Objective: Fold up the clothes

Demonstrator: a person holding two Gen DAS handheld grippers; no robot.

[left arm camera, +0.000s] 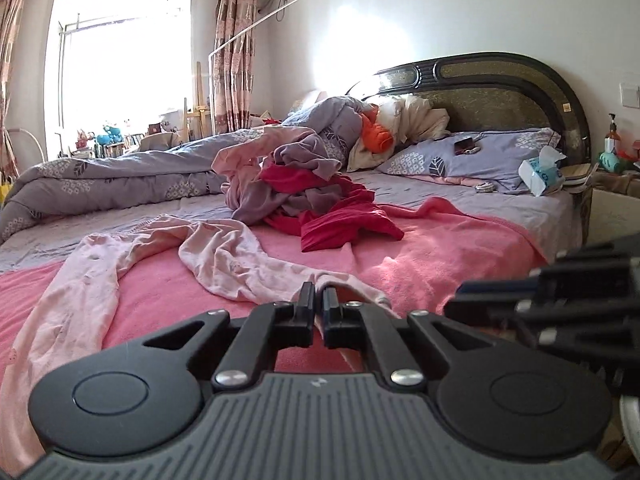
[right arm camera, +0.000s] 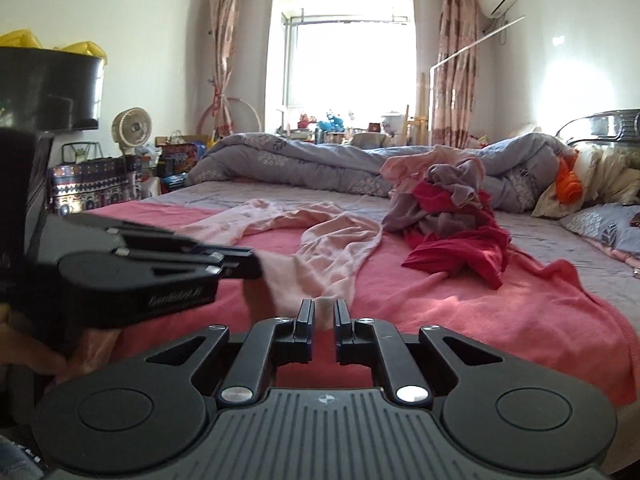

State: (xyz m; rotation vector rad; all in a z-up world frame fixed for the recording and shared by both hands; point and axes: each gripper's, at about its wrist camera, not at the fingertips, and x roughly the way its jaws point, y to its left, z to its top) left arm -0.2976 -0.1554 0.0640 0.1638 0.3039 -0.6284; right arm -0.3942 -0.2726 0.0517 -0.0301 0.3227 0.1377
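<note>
Bedroom scene, seen from your two wrist cameras over a bed (left arm camera: 500, 208) covered partly by a pink blanket (left arm camera: 440, 252).

Left wrist view: your left hand-held gripper (left arm camera: 319, 294) has its jaws pressed together, pinching the near hem of a pale pink garment (left arm camera: 224, 256). That garment lies spread and crumpled across the blanket, one long leg or sleeve trailing toward the lower left. Beyond it sits a heap of clothes (left arm camera: 304, 184), mauve and red, with a red piece spilling onto the blanket. This view alone shows the dark headboard (left arm camera: 500, 92), a lilac pillow (left arm camera: 472, 156) with a small dark object on it, and a tissue box (left arm camera: 540, 174) at the bed's right edge. Your right hand-held gripper (left arm camera: 452, 308) enters from the right edge, blurred.

Right wrist view: your right hand-held gripper (right arm camera: 323, 308) has its jaws narrowly apart with pale pink cloth between them; whether the pads actually press on it is hard to tell from here. To its left, the left hand-held gripper (right arm camera: 256, 266) appears side-on, clamped on the same garment (right arm camera: 332, 252). Only this view shows a fan (right arm camera: 132, 126), a patterned box (right arm camera: 96, 184) and clutter on the room's left side. Both views show the bright window (right arm camera: 344, 52) and a rolled grey duvet (right arm camera: 296, 160).
</note>
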